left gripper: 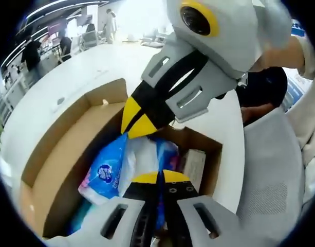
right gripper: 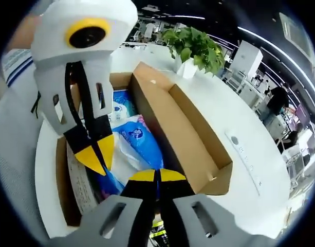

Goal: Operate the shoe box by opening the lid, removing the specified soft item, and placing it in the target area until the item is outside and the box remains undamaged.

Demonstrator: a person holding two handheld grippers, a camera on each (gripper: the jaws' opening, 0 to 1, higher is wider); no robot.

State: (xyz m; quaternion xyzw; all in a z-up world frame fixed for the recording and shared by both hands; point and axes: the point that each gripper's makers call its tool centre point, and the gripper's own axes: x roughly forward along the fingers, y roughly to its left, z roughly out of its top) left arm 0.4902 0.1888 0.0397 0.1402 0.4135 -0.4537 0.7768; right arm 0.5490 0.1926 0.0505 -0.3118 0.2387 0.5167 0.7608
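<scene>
An open cardboard shoe box [left gripper: 208,149] stands on a white table, its lid [left gripper: 65,149] folded back flat. Inside lies a soft blue-and-white plastic packet [left gripper: 108,170] on crumpled white wrap. My left gripper [left gripper: 160,176] is shut, its yellow tips low over the packet's middle. My right gripper [left gripper: 138,123] comes in from the upper right, shut too, tips at the packet's far end. In the right gripper view the packet [right gripper: 142,141] lies between the right gripper [right gripper: 157,175] and the left gripper [right gripper: 97,152], beside the lid [right gripper: 183,134]. Whether either pinches the plastic is unclear.
A printed paper sheet [left gripper: 196,167] lies along one inner wall of the box. A potted green plant [right gripper: 193,46] stands on the table [right gripper: 239,118] beyond the lid. A grey mesh chair [left gripper: 270,175] is close by. Desks and people fill the background.
</scene>
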